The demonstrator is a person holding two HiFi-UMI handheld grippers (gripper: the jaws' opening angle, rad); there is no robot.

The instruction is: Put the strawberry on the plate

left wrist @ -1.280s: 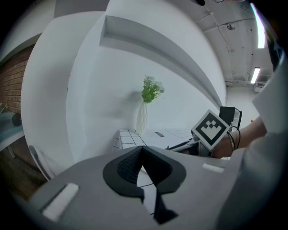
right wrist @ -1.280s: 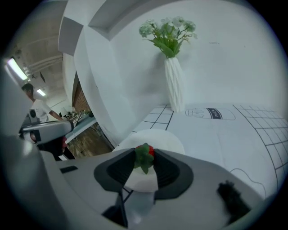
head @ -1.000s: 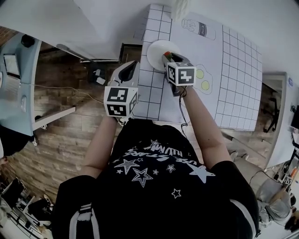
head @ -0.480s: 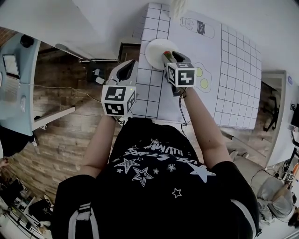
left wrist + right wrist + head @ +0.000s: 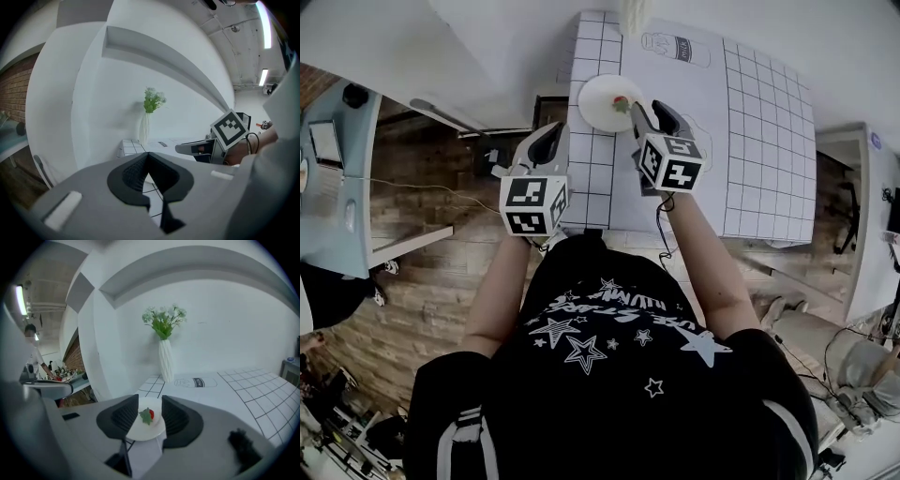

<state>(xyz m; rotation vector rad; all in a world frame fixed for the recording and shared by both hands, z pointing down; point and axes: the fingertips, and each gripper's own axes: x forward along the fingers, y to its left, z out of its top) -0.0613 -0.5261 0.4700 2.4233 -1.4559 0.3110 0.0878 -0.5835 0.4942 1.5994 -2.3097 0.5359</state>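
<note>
The red strawberry [image 5: 622,102] with its green leaf lies on the small white plate [image 5: 594,97] at the table's left end. My right gripper [image 5: 650,113] hovers just to the right of the plate and above it. Its jaws have just been opening and now stand open with nothing between them. In the right gripper view the strawberry [image 5: 149,415] and the plate [image 5: 145,430] show below, through the gap of the gripper [image 5: 150,399]. My left gripper [image 5: 546,142] is shut and empty, held off the table's left edge, its pads meeting [image 5: 147,154].
A white vase of flowers [image 5: 165,359] stands at the far end of the table, beyond the plate. The table [image 5: 769,141] carries a grid mat with a printed bottle [image 5: 675,47]. Wooden floor [image 5: 422,187] and a desk lie to the left.
The right gripper opened, let the strawberry go onto the plate, then lifted and drew back to the right. The left gripper barely shifted.
</note>
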